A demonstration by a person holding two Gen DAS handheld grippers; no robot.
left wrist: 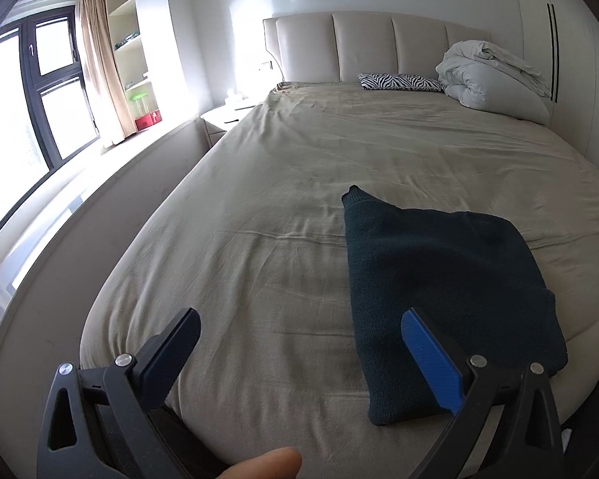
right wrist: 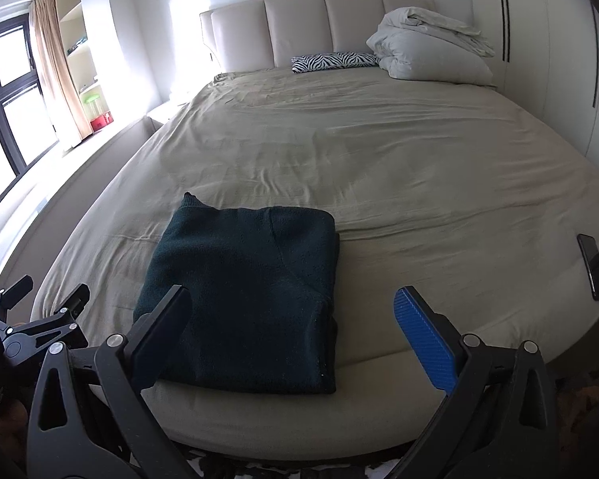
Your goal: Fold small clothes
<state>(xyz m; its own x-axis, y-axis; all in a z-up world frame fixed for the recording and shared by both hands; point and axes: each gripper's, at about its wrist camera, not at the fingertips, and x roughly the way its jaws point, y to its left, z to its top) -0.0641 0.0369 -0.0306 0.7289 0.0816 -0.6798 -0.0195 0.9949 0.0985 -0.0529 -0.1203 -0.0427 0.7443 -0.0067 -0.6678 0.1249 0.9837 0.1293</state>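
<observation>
While folded, sweater [right wrist: 243, 303] (dark) beyond right hand-held gripper [right wrist: 291, 319].

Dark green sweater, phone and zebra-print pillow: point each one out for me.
Dark green sweater [right wrist: 243, 299]: right wrist view, middle of the folded top layer.
Phone [right wrist: 593, 266]: right wrist view, centre of its dark face.
Zebra-print pillow [right wrist: 333, 60]: right wrist view, middle of its striped cover.

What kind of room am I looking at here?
A bedroom, almost surely: a wide bed with a padded headboard, a bundled duvet by a zebra-print pillow, and a folded dark sweater on the sheet.
</observation>
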